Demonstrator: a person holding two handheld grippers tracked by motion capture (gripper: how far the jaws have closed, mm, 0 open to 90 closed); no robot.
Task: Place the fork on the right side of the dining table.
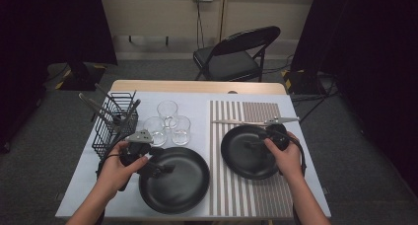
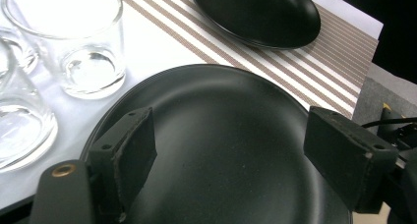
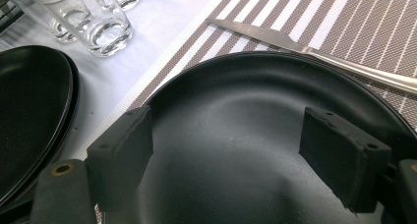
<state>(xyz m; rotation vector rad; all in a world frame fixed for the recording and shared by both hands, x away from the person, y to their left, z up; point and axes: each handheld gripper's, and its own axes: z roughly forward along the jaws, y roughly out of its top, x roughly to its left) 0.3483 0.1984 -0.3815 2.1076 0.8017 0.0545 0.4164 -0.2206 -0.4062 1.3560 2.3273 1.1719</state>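
high view: left gripper (image 1: 156,168) at lower left of frame, jaws wide apart with nothing between them, hovering over the near black plate (image 1: 185,193) on the white table (image 1: 88,175). whether it touches the plate, cannot tell. right gripper (image 1: 250,145) right of centre, jaws also wide and empty, over the second black plate (image 1: 241,161), which sits on the striped placemat (image 1: 256,195). behind that plate a knife (image 1: 246,122) lies across the mat, close to the rim. left of centre, three empty glasses (image 1: 167,122) stand clustered just beyond the near plate. wire basket (image 1: 113,121) farther left. beyond the table, a folding chair (image 1: 236,55) at upper centre.
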